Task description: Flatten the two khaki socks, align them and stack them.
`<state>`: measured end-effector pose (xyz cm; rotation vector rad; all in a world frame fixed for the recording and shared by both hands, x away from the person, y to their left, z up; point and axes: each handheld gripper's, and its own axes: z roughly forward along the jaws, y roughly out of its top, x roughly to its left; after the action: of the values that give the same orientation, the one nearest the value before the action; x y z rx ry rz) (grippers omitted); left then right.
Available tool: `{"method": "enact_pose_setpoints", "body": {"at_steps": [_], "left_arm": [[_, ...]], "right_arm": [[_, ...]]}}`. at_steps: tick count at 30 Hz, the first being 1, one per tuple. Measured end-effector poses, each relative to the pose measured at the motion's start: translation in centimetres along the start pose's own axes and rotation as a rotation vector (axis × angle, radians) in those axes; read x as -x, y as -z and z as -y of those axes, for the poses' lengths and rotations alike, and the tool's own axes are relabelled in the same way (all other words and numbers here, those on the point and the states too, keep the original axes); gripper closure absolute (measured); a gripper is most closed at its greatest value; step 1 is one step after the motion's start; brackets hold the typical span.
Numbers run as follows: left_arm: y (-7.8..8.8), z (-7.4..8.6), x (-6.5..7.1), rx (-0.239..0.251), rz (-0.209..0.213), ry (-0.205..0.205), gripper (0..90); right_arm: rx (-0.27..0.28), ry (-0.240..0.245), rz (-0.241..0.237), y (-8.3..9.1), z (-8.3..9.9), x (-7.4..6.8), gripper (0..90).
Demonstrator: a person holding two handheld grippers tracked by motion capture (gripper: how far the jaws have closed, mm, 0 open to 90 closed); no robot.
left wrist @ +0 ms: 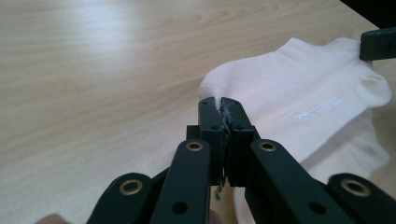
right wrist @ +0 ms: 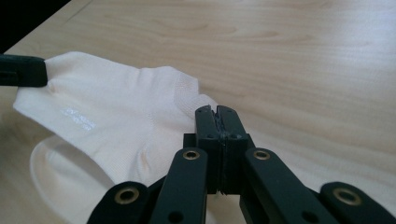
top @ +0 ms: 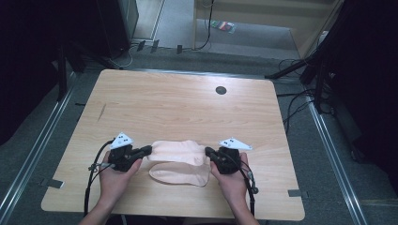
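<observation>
Upper sock (top: 177, 151): pale cream ankle sock, stretched left-right btwn the two grippers, near-centre of table; faint white print on its side, unreadable.
Lower sock (top: 180, 174): same cream colour, lies flat on table just under/nearer than upper sock, partly covered by it; rounded end shows at left in high view.
Left gripper (left wrist: 221, 103): jaws closed tight on left end of upper sock; thin line of fabric pinched btwn pads. Sits at left of socks in high view (top: 146, 150), tips pointing right.
Right gripper (right wrist: 218, 112): jaws pressed together on right end of upper sock, cloth bunching at tips. In high view (top: 209, 151) at right of socks, tips pointing left.
Left hand (top: 114, 176): wraps left gripper body from near side, forearm in from near edge.
Right hand (top: 233, 179): same on right gripper.
Cables (top: 89, 187): black, trail from each gripper toward near edge.
Grey plates (top: 121, 139): three-cornered, w/ dark dots, one atop each gripper.
Table (top: 178, 103): light wood, rounded corners; far half bare except small dark round grommet (top: 220, 90) far right of centre.
Floor (top: 263, 42): grey carpet beyond table, black cords, dark stands at both sides.
</observation>
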<state>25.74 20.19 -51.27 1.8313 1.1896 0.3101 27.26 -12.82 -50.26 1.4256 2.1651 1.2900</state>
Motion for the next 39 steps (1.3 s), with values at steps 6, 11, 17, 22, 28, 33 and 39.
{"method": "enact_pose_setpoints", "body": {"at_steps": [6,11,17,22,28,33,39], "left_arm": [[1.3,1.6,1.3,-0.04,-0.039,-0.053,89.7],[1.5,2.8,2.3,-0.084,-0.049,-0.085,89.7],[0.4,3.4,2.9,-0.136,-0.06,-0.135,89.7],[-0.2,4.0,3.0,-0.155,-0.067,-0.156,89.6],[-0.7,4.5,3.3,-0.141,-0.08,-0.18,89.2],[0.2,4.2,3.4,-0.084,-0.089,-0.177,89.2],[0.2,4.1,3.8,-0.067,-0.095,-0.193,89.2]], "right_arm": [[-0.027,0.024,-0.016,1.2,1.5,-0.8,89.7],[-0.051,0.046,-0.014,2.1,3.1,-1.2,89.8],[-0.066,0.052,0.015,1.9,4.2,-0.7,89.7],[-0.081,0.057,0.019,1.7,4.9,-0.9,89.7],[-0.103,0.075,0.034,1.0,5.5,-1.1,89.6],[-0.05,0.089,0.01,1.6,5.1,-1.7,89.6],[-0.003,0.096,0.025,2.4,4.6,-1.5,89.6]]}}
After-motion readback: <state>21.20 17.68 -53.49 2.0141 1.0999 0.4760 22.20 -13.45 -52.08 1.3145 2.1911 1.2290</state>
